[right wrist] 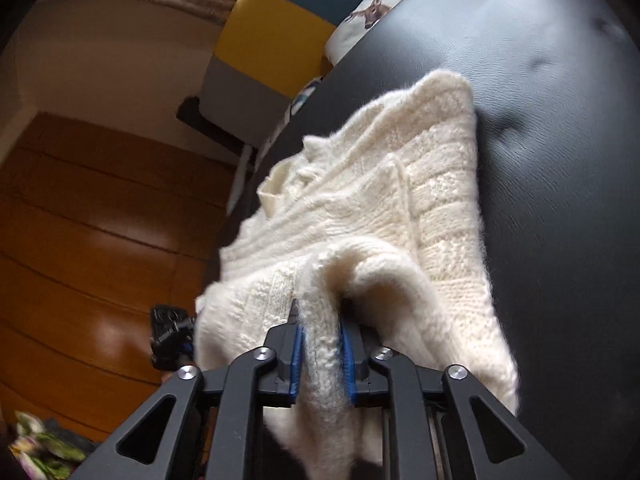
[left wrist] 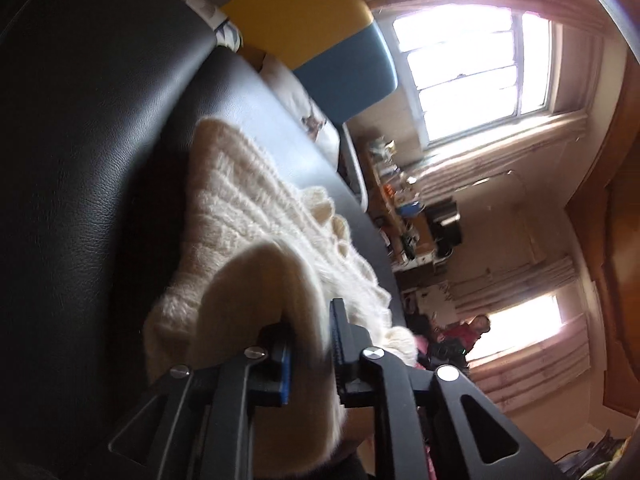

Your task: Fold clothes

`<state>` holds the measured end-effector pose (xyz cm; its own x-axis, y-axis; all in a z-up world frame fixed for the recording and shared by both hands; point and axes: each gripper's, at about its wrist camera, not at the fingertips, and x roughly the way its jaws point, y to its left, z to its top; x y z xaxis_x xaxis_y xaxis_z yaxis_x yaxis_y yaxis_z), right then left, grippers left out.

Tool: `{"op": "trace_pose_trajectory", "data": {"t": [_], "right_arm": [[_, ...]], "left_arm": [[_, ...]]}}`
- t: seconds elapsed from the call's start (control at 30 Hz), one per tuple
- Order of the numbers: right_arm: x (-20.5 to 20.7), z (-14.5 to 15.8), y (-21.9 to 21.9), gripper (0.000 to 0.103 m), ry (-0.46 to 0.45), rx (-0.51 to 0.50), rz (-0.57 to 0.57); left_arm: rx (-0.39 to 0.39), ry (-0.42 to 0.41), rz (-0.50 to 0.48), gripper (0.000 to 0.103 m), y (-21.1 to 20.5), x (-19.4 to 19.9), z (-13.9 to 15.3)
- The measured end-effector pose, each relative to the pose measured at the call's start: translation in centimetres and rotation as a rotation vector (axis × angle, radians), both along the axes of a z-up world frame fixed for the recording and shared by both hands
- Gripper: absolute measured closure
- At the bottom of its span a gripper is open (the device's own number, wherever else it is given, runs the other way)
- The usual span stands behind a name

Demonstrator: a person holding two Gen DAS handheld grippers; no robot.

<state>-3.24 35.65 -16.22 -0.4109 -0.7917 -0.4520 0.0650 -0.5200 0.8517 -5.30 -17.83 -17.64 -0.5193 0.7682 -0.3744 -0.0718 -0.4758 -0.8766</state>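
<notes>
1. The black leather-look surface [right wrist: 560, 160], a padded bench or couch, fills the right of the right wrist view and the left of the left wrist view. It carries the garment.

2. The cream knitted sweater [right wrist: 400, 184] lies on that surface, running from the centre of each frame down to the bottom edge. Part of it is already doubled over, with a layered edge showing at centre in the right wrist view. The near end is gathered into a raised hump in front of each tool.

3. The right tongs [right wrist: 322, 344], at lower centre of the right wrist view, stand narrow with a thick fold of knit between the blue pads [right wrist: 297, 356]. The wool fills the gap on both sides, so I judge it held.

4. The left tongs [left wrist: 310, 354], at lower centre of the left wrist view, are likewise narrow, with a band of knit running between them. The picture is blurred; the cloth appears pinched.

5. Step in hand, by my judgement: both tools are bringing the near edge of the sweater over onto the body for a further fold.

6. The next move calls for laying the held edge down flat and square with the far edge, then parting both tongs without dragging the fluffy knit back.
</notes>
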Motion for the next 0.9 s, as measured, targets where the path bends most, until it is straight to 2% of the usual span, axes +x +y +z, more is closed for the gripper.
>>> {"op": "trace_pose_trajectory", "data": {"t": [0.07,0.17,0.3,0.43,0.53,0.6,0.63,0.67,0.73,0.77,0.9], "right_arm": [[1.1,0.4,0.2,0.061,0.007,-0.03,-0.008],[2.8,0.8,0.3,0.054,0.013,-0.054,-0.013],[4.3,0.8,-0.5,0.051,0.036,-0.077,0.016],[4.0,0.3,-2.1,0.039,0.029,-0.065,0.046],[3.3,0.5,-2.1,0.037,0.047,-0.075,0.022],[3.0,1.1,-3.0,0.037,0.052,-0.038,0.07],[3.0,1.3,-3.8,0.037,0.051,-0.004,0.116],[3.0,1.5,-4.8,0.037,0.056,0.036,0.159],[3.0,1.8,-6.3,0.038,0.082,0.114,0.212],[2.9,2.0,-6.7,0.042,0.096,0.135,0.226],[2.3,3.0,-5.8,0.055,0.163,0.107,0.176]], "left_arm": [[-0.007,0.008,0.01,0.085,-0.1,0.7,0.3],[-0.029,0.018,-0.004,0.079,0.1,1.1,0.2],[-0.035,0.013,-0.032,0.078,0.8,1.4,-0.3],[-0.058,0.018,-0.053,0.078,1.4,1.3,-0.1],[-0.084,-0.001,-0.09,0.078,2.1,1.1,0.1],[-0.073,0.003,-0.137,0.086,3.2,0.9,0.3],[-0.088,0.014,-0.147,0.095,3.6,0.9,0.6],[-0.102,0.025,-0.158,0.096,4.0,1.0,0.9],[-0.075,0.044,-0.178,0.096,4.1,1.1,1.6],[-0.06,0.055,-0.186,0.096,3.9,1.4,2.0],[0.048,0.127,-0.205,0.096,3.5,0.9,4.3]]}}
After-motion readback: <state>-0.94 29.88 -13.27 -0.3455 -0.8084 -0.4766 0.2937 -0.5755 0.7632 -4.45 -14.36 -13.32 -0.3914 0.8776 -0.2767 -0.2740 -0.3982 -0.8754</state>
